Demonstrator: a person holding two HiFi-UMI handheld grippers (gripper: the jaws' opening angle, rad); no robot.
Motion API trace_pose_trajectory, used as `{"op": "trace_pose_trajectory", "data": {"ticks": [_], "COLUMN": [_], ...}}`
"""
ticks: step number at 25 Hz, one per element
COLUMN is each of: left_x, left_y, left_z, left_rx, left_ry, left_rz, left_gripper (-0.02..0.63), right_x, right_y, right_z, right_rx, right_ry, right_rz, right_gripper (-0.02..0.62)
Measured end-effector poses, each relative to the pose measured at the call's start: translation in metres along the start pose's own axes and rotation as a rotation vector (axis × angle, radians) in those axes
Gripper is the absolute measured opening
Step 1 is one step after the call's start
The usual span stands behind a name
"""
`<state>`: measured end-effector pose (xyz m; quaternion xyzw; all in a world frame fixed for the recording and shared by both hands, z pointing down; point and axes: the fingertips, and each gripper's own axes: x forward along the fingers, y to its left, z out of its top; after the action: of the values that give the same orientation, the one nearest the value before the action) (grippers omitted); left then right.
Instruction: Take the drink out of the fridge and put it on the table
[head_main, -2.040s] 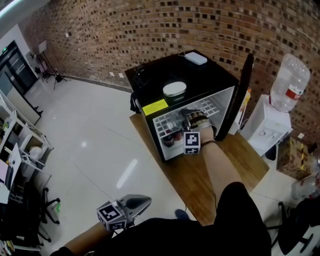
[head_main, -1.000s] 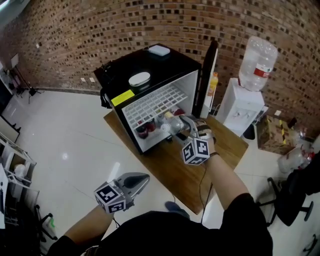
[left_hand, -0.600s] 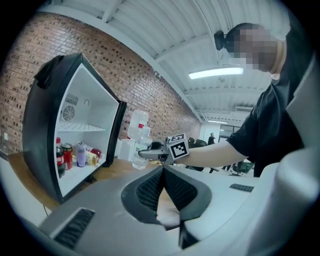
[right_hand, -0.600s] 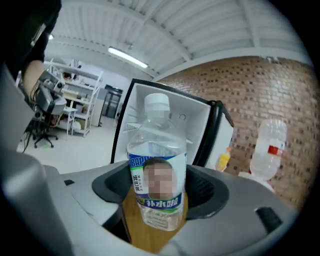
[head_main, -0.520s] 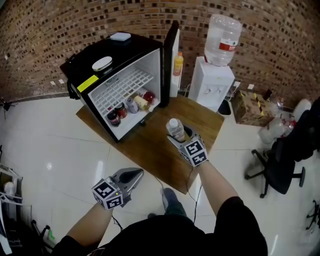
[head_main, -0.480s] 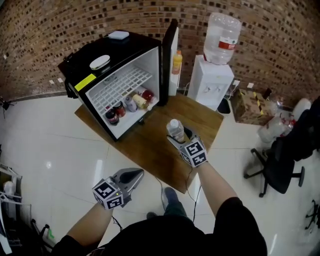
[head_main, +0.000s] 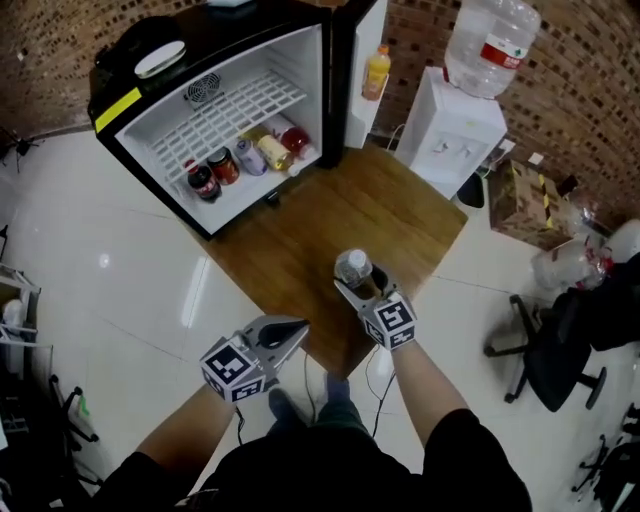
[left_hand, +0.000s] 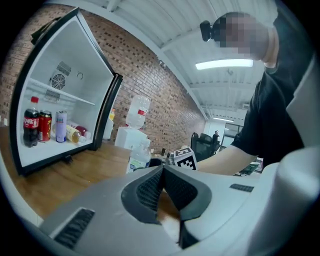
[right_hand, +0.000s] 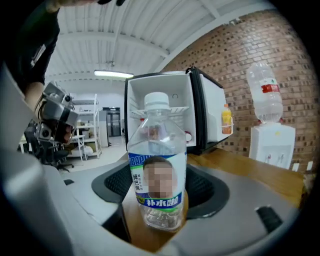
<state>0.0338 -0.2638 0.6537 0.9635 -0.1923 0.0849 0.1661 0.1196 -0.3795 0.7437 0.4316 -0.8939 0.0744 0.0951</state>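
Wooden table (head_main: 400, 210), near edge: my right gripper (head_main: 358, 284), clamped on the bottle (head_main: 352, 267), has brought it from the fridge (head_main: 120, 105); only release remains. Left gripper (head_main: 298, 328) closed, empty.

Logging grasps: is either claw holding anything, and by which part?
The right claw holds the bottle by its lower body, one jaw on each side. The left claw is shut and empty.
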Motion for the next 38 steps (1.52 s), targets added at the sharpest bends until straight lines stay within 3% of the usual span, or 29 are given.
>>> {"op": "trace_pose_trajectory", "data": {"ticks": [8,9,10,11,18,23,30,31,35,38], "left_x": [0.036,0.037,0.036,0.035,-0.025,-0.115,-0.221,-0.229,-0.246,-0.246], "left_y": [-0.012,-0.012,-0.011,-0.011,-0.032,-0.074,-0.139,-0.147,-0.179,-0.198], "left_z": [-0.019,-0.019,-0.018,-0.016,0.018,0.051,0.031,0.031,0.038,0.041], "left_rx": [-0.041,-0.044,-0.046,-0.048,-0.043,-0.03,-0.041,-0.044,-0.017,-0.006], "left_ry": [0.014,0.012,0.005,-0.006,-0.084,-0.138,-0.116,-0.121,-0.147,-0.168], "left_rz": [0.05,0.058,0.065,0.072,0.051,0.0,-0.037,-0.03,0.001,0.037], "left_gripper": [-0.006,-0.006,-0.006,-0.006,-0.006,-0.006,-0.006,-0.006,-0.006,-0.006], "right_x": [0.005,0.005,0.004,0.001,-0.088,-0.173,-0.273,-0.285,-0.334,-0.359], "right_y": [0.007,0.006,0.006,0.004,0.004,0.093,0.238,0.25,0.267,0.266], "right_z": [-0.001,-0.002,-0.002,-0.002,0.024,0.073,0.131,0.135,0.144,0.145], "right_rx": [0.056,0.067,0.07,0.067,0.082,0.095,0.214,0.226,0.253,0.257], "right_ry": [-0.057,-0.056,-0.054,-0.054,-0.031,0.001,-0.07,-0.074,-0.075,-0.077], "right_rz": [0.068,0.072,0.076,0.074,-0.038,-0.015,0.087,0.091,0.095,0.129], "right_gripper": [0.336,0.353,0.433,0.465,0.459,0.357,0.193,0.172,-0.009,-0.015]}}
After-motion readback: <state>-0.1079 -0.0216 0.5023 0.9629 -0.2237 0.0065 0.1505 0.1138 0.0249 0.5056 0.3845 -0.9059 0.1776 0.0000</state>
